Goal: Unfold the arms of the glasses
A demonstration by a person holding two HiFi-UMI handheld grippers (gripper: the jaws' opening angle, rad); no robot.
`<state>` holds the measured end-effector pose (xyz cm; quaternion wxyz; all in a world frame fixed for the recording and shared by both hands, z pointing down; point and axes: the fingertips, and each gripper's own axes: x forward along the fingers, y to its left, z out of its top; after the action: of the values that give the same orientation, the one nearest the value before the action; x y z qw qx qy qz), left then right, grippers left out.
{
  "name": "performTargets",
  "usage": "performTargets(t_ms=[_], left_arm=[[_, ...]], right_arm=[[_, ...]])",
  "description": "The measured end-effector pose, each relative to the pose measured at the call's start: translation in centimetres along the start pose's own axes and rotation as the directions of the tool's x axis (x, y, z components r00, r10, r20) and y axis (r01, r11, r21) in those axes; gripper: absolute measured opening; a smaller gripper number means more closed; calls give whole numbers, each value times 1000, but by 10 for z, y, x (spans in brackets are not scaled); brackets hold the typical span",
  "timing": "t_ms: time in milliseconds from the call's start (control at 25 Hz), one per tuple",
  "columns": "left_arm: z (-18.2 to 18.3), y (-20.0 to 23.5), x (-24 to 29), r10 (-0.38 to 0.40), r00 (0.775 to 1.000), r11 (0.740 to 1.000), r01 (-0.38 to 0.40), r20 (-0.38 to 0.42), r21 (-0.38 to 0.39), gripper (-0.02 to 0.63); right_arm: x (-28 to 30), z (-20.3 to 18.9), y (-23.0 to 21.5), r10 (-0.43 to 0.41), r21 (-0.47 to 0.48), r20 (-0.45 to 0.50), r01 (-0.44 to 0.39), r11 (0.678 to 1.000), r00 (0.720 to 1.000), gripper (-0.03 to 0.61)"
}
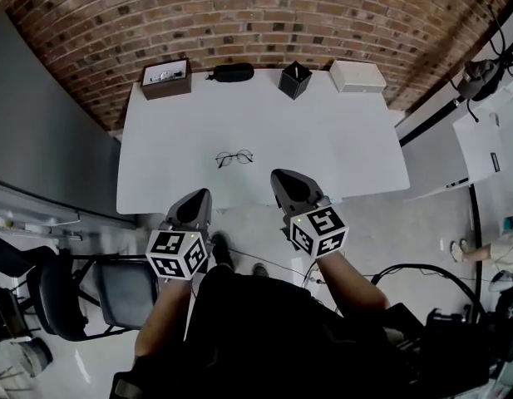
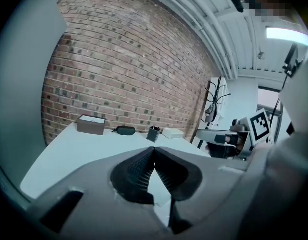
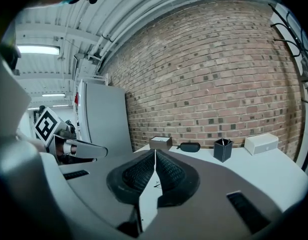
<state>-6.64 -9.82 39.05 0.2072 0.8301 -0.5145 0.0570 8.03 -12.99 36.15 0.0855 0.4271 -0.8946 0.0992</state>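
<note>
Head view gives us thin, round, wire-rimmed glasses lying at the frame's centre on a smooth white table, with a brick wall behind it. We hold the left gripper and right gripper just below them at the table's near edge. Their ribbed black pads are pressed together on nothing. Each cube bears black-and-white square markers.

Glasses arms: too small.

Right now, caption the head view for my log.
Jaws shut, the left gripper and right gripper hover short of the glasses on the white table.
</note>
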Motion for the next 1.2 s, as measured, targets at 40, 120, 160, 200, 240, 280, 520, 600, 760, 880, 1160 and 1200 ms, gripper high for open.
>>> performTargets(t_ms=[40, 120, 160, 200, 240, 280, 520, 600, 760, 880, 1160, 1200], left_arm=[[2, 6, 6, -3, 1000, 1000, 3, -6, 0, 9], [6, 18, 18, -4, 1000, 1000, 4, -7, 4, 9], [7, 24, 23, -4, 1000, 1000, 4, -7, 8, 9], [7, 30, 29, -4, 1000, 1000, 4, -12, 11, 9], [4, 37, 36, -7, 1000, 1000, 7, -22, 10, 9], [0, 44, 43, -12, 999, 1000, 12, -39, 4, 9], [-25, 75, 84, -75, 986, 992, 59, -149, -109, 9], [-37, 84, 96, -71, 979, 996, 59, -190, -64, 9], [-55, 94, 119, -144, 964, 984, 117, -221, -131, 11], [-63, 100, 127, -173, 956, 976, 135, -237, -169, 11], [-91, 106, 148, -151, 933, 985, 115, -328, -127, 11], [-96, 109, 152, -133, 931, 988, 98, -341, -118, 12]], right_arm=[[9, -1, -2, -3, 3, -6, 3, 1000, 1000, 9], [27, -5, -9, -15, 14, -18, 15, 1000, 1000, 9], [35, -9, -12, -24, 17, -32, 25, 1000, 999, 11], [43, -15, -14, -34, 18, -50, 35, 999, 998, 11], [51, -21, -16, -41, 18, -69, 42, 999, 997, 11], [59, -27, -18, -46, 18, -87, 48, 999, 995, 11], [96, -52, -29, -48, 41, -177, 56, 998, 983, 11], [104, -63, -31, -49, 46, -214, 60, 997, 976, 11], [125, -83, -37, -66, 28, -263, 76, 997, 963, 11], [137, -99, -38, -78, 33, -293, 92, 995, 953, 11], [152, -131, -48, -71, -14, -375, 71, 997, 924, 12], [155, -137, -49, -64, -21, -388, 61, 998, 919, 12]])
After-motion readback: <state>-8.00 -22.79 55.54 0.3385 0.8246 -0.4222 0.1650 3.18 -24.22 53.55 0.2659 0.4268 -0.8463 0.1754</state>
